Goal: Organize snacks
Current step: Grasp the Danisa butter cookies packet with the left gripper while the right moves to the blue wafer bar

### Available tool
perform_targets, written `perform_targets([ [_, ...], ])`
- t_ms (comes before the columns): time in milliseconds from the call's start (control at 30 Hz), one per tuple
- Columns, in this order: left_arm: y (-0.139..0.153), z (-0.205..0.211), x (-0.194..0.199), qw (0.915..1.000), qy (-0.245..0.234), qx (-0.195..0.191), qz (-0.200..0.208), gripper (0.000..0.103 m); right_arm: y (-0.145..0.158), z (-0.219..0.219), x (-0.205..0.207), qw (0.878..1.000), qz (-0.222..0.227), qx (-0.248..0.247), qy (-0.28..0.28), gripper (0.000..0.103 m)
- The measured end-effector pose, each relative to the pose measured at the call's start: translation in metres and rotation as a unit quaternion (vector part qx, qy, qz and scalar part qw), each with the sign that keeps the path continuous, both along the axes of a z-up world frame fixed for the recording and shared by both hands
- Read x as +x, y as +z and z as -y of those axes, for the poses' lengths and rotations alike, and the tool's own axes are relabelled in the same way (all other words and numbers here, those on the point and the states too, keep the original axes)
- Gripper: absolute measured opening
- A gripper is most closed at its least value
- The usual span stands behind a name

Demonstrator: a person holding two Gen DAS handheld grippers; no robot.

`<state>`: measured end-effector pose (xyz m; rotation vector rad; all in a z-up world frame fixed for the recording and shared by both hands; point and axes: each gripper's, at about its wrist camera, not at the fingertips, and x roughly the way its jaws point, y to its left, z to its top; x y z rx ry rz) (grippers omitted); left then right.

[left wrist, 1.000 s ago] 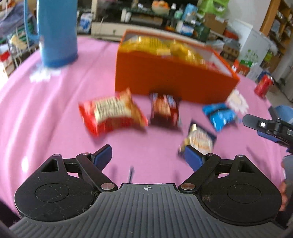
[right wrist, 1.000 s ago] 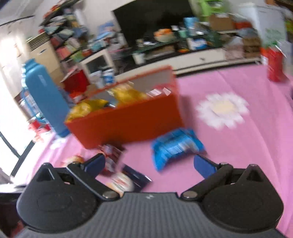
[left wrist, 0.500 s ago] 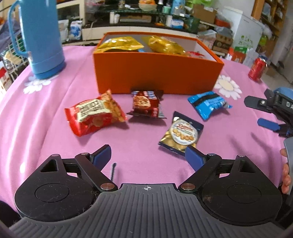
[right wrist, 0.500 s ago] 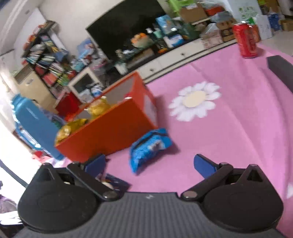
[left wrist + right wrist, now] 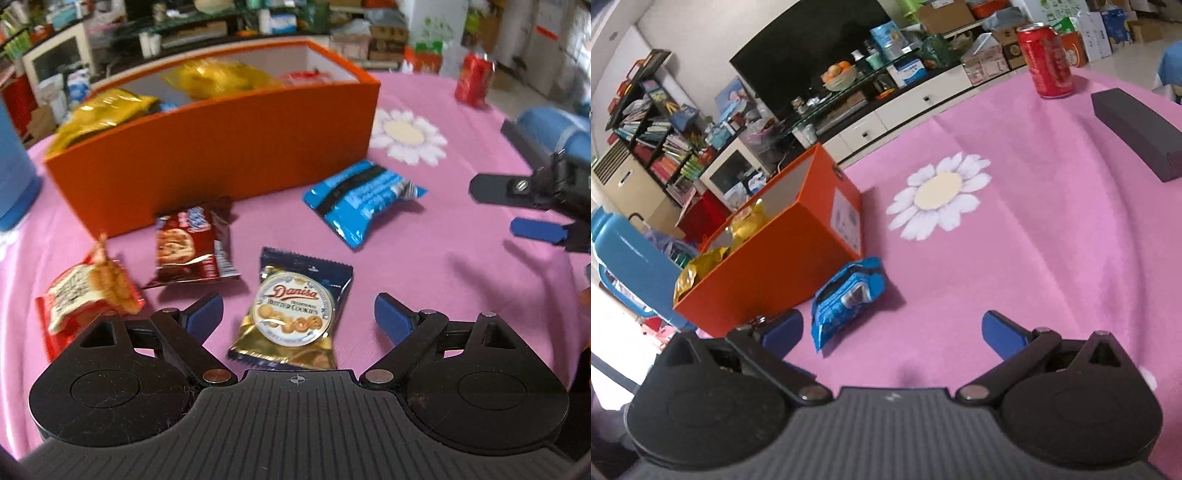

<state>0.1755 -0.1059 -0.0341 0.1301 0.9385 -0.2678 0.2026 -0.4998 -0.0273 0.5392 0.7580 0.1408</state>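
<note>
One pink tablecloth covers the whole work surface, printed with a white daisy. Behind the table the room is crowded: a dark television screen on the wall, a low white cabinet loaded with boxes and a fruit bowl, and a bookshelf at the far left.

On the cloth stands an open orange box with yellow snack bags already inside it. A blue thermos stands beside the box's far end, a black block lies near the right edge of the table, and a red soda can stands upright well beyond the daisy.

Four loose packets lie in front of the box. The blue packet sits near the box's right corner; the dark red cookie packet lies just beside the front wall, possibly touching it, though blur makes that hard to judge. The red cracker bag lies to the left, and the Danisa butter cookies packet lies nearest.

The left gripper hovers with its jaws spread wide on either side of the Danisa packet, grasping nothing. The right gripper is likewise spread and empty, close to the blue packet, which lies just ahead of its left finger.
</note>
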Motion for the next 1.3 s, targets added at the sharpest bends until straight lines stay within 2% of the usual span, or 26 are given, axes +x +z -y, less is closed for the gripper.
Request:
perform_targets([
  [100,-0.005,0.005,0.005,0.9999,-0.005,0.013,0.001,0.071,-0.001,0.0,0.0,1.0,-0.003,0.0,0.001,0.102],
  [233,-0.008,0.005,0.008,1.0,-0.005,0.005,0.001,0.068,-0.001,-0.005,0.002,1.0,-0.004,-0.006,0.009,0.102],
  [300,-0.011,0.006,0.012,1.0,-0.005,0.006,-0.006,0.062,-0.001,-0.007,0.003,1.0,-0.005,-0.011,0.011,0.102],
  [367,-0.015,0.005,0.015,0.9999,-0.005,0.007,-0.013,0.051,-0.003,-0.007,0.003,1.0,-0.007,-0.015,0.011,0.102],
  [400,-0.017,0.004,0.017,0.9999,-0.003,0.004,-0.016,0.05,-0.003,-0.007,0.003,1.0,-0.009,-0.016,0.01,0.102],
  [433,-0.018,0.002,0.016,0.9999,-0.001,0.001,-0.013,0.045,-0.004,-0.007,0.004,1.0,-0.01,-0.017,0.01,0.102],
  [467,-0.017,-0.001,0.015,1.0,0.002,-0.002,-0.009,0.031,-0.005,-0.007,0.004,1.0,-0.012,-0.018,0.008,0.102],
  [500,-0.016,-0.004,0.012,1.0,0.007,-0.002,-0.004,0.028,-0.005,-0.007,0.004,1.0,-0.013,-0.018,0.008,0.102],
  [633,-0.014,-0.028,-0.003,0.9991,0.033,-0.021,-0.013,0.026,-0.007,-0.01,0.006,1.0,-0.018,-0.02,0.007,0.102],
  [767,-0.013,-0.058,-0.028,0.9978,0.065,-0.005,-0.013,0.027,-0.008,-0.019,0.009,0.999,-0.019,-0.036,0.021,0.102],
  [933,-0.011,-0.093,-0.042,0.9946,0.102,-0.011,-0.02,0.029,0.005,-0.043,0.029,0.996,0.009,-0.057,0.068,0.103],
  [1033,-0.01,-0.104,-0.042,0.9931,0.113,-0.025,-0.019,0.03,0.019,-0.063,0.06,0.986,0.05,-0.099,0.127,0.103],
  [1133,-0.009,-0.109,-0.044,0.9919,0.119,-0.04,-0.018,0.032,0.008,-0.076,0.097,0.973,0.03,-0.145,0.175,0.102],
  [1300,-0.011,-0.105,-0.045,0.9935,0.11,-0.03,-0.011,0.038,-0.013,-0.09,0.132,0.963,0.003,-0.152,0.224,0.103],
])
